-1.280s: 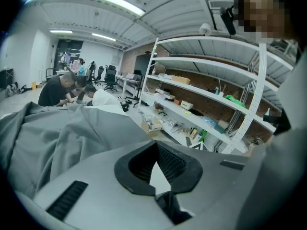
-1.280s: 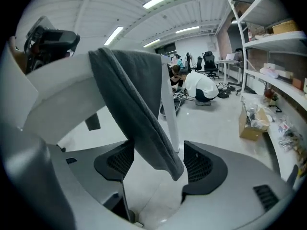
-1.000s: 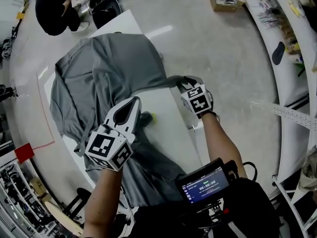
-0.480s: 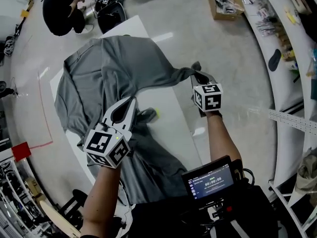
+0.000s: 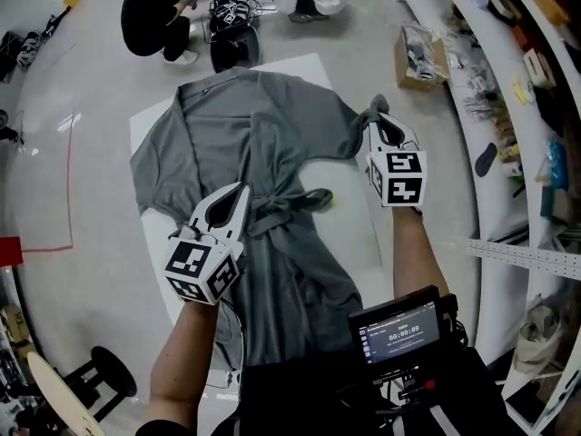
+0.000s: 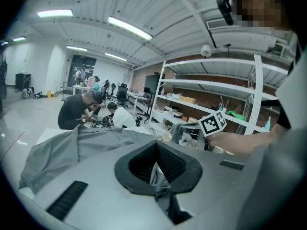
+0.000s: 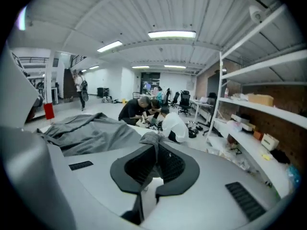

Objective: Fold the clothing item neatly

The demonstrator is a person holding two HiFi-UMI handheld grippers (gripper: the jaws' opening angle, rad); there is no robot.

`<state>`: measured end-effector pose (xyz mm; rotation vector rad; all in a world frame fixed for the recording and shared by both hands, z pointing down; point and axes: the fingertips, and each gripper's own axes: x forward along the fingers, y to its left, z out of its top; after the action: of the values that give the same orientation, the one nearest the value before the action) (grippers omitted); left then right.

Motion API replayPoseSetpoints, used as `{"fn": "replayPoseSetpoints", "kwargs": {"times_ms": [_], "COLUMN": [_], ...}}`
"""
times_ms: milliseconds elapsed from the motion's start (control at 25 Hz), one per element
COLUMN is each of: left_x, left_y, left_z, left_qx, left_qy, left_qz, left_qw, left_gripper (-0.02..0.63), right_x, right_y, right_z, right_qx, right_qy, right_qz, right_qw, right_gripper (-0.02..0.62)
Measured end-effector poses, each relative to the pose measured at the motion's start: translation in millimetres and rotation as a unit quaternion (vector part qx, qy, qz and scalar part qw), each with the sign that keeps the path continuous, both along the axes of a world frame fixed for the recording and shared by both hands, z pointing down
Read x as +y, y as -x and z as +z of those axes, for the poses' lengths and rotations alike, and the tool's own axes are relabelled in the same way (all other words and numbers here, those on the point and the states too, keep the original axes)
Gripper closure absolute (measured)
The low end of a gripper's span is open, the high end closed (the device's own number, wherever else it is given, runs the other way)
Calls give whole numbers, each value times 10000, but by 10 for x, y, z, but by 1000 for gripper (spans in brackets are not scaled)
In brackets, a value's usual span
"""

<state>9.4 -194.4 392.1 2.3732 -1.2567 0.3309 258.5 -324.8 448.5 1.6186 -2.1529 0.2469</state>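
A grey robe-like garment (image 5: pixel 272 143) lies spread on the white table (image 5: pixel 363 234), collar at the far end and a tied belt across its middle. My left gripper (image 5: pixel 238 196) hovers over the garment's middle, shut on a fold of its grey cloth; in the left gripper view (image 6: pixel 156 166) a strip of fabric hangs between the closed jaws. My right gripper (image 5: pixel 378 123) is at the table's right edge, shut on the end of the right sleeve, and the bunched cloth sticks out past its tips (image 7: pixel 154 147).
People (image 5: pixel 159 12) crouch on the floor beyond the table's far end. A cardboard box (image 5: pixel 418 57) and cluttered shelves (image 5: pixel 508 89) line the right side. A stool (image 5: pixel 104 375) stands at the near left. A small yellow-green thing (image 5: pixel 329 200) lies by the belt.
My right gripper has risen and gone farther away, carrying the sleeve end with it. The left gripper has lifted and shifted with its cloth. The garment's far part lies flatter.
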Motion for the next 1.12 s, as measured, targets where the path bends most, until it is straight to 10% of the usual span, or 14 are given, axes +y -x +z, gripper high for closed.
{"fn": "replayPoseSetpoints", "kwargs": {"times_ms": [400,640,880,1000,1120], "left_x": [581,937,1072,1063,1049], "left_y": [1935,2860,3149,3128,3100], "left_z": [13,263,439,458,422], "left_qx": [631,838,940,1011,1047], "left_qy": [-110,12,131,171,156], "left_qz": [-1390,-1965,-2117,-2126,-2147], "left_qw": [9882,9769,9727,9718,9709], "left_gripper": [617,617,617,617,617], "right_x": [-128,464,1069,1136,1211], "right_y": [2915,4650,5000,5044,5163], "right_z": [-871,-77,752,681,403], "right_qx": [678,1177,2036,2141,1947], "right_qy": [-969,-486,168,112,-253], "right_qz": [-1797,-3144,-3915,-4073,-4312], "right_qw": [9766,9407,8972,8878,8806], "right_gripper": [580,580,568,393,385]}}
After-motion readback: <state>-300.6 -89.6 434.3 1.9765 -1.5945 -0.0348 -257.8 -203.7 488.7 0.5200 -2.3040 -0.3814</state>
